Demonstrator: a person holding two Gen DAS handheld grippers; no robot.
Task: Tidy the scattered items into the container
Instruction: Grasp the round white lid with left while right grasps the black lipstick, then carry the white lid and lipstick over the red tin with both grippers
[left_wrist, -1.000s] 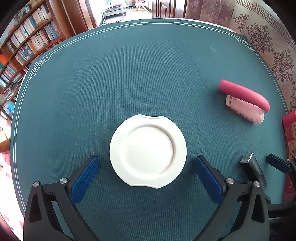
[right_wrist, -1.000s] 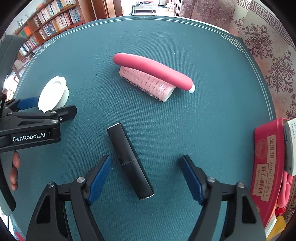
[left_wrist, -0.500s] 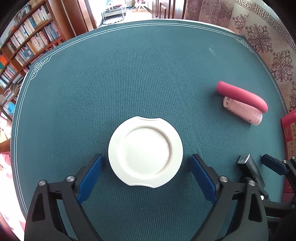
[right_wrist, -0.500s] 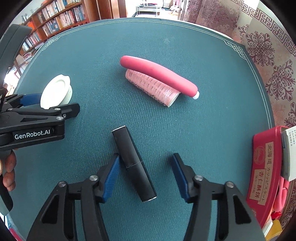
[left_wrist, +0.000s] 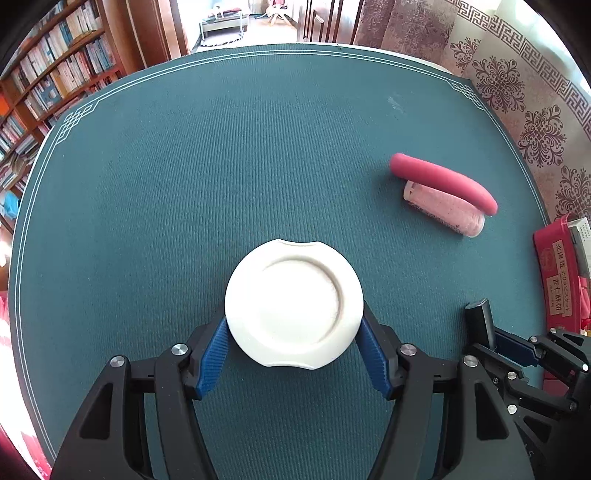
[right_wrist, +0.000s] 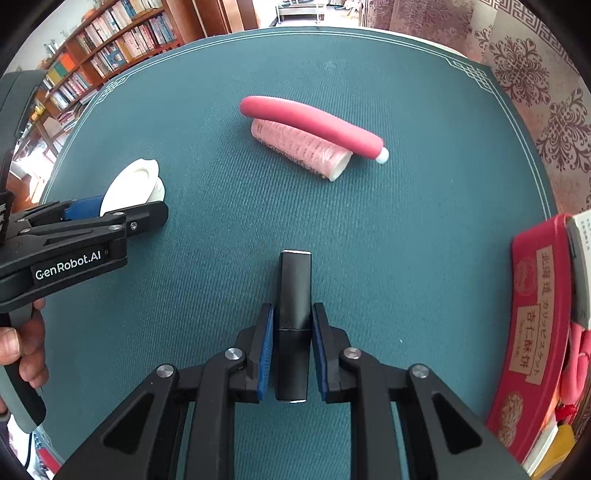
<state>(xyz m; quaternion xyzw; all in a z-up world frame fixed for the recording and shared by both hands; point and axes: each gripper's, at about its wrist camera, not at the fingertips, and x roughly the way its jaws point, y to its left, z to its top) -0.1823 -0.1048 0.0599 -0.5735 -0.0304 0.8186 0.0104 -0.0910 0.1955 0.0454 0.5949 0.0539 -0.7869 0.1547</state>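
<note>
The black tube (right_wrist: 293, 321), loose on the mat (right_wrist: 221, 206) a second ago, now sits clamped in the right gripper (right_wrist: 293, 345), whose jaws have just closed; the left gripper (left_wrist: 293, 341) has likewise closed on the white dish (left_wrist: 293, 304). Both picks look ready to lift. Legible: "GenRobot.AI" on the left gripper; Japanese print on the red tin (right_wrist: 532, 332).

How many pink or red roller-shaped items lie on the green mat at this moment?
2. The red foam roller lies far on the green mat; the pink mesh roller lies along its near side, touching it. None seems hidden.
</note>
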